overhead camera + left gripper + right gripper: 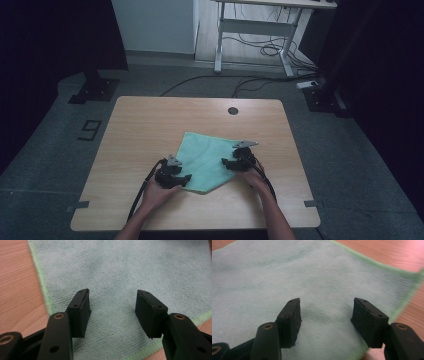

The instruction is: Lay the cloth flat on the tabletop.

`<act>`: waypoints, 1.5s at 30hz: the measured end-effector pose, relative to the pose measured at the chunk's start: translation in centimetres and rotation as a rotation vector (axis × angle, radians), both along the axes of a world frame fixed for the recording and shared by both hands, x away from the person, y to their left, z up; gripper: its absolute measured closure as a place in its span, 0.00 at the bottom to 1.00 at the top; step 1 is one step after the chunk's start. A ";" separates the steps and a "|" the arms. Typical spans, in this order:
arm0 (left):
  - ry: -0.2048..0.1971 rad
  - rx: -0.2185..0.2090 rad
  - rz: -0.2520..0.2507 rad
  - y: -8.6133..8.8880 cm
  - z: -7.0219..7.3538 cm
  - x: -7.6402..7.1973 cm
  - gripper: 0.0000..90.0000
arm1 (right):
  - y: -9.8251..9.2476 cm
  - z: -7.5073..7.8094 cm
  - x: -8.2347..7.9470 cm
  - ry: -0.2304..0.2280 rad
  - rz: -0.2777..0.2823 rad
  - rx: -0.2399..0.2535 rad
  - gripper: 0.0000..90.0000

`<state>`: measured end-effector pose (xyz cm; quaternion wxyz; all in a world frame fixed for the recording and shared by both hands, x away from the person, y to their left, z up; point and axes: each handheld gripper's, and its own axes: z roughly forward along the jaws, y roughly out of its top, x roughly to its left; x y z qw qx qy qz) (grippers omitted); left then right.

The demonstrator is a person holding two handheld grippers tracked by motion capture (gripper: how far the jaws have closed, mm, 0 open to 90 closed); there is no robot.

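- I am looking down from the high view at a pale green cloth (207,160) lying flat and turned cornerwise on the wooden table (150,125), a little nearer the person's edge than the far one.
- I am seeing the left gripper (187,178) sitting at the cloth's near-left edge, with the person's left hand (159,194) wrapped around its body.
- I am seeing the right gripper (226,162) resting at the cloth's right side, just under its right corner, with the right hand (252,176) behind it.
- In the left gripper view, the left gripper (113,311) is showing its jaws spread wide apart over the cloth (125,272), with bare towelling between them and nothing pinched.
- The brighter green hem of the cloth is running down the left of that view and across the bottom right, with table wood (15,285) beyond it.
- In the right gripper view, the right gripper (325,317) is also standing with its jaws well apart above the cloth (287,277), gripping nothing.
- The hem is crossing the upper right of that view, with table wood (387,252) past it.
- The right edge of that picture is blurring, so I am not certain whether either set of fingertips is actually pressing the fabric or just hovering over it.
- A round dark cable hole (233,110) is sitting in the table near its far edge, well apart from the cloth.
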<state>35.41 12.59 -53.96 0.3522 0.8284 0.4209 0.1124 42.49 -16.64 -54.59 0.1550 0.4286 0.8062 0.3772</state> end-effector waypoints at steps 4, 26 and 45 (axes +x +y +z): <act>-0.007 -0.022 0.009 0.3 -0.1 -0.1 0.53 | -1.4 0.7 -1.8 -0.033 -0.007 0.041 0.44; -0.013 -0.019 0.013 0.2 -0.2 -0.2 0.53 | -1.0 -0.5 -7.2 -0.006 0.070 0.057 0.50; -0.024 -0.012 0.009 0.0 -0.3 -0.3 0.51 | 2.1 4.1 -6.3 -0.059 0.130 0.136 0.91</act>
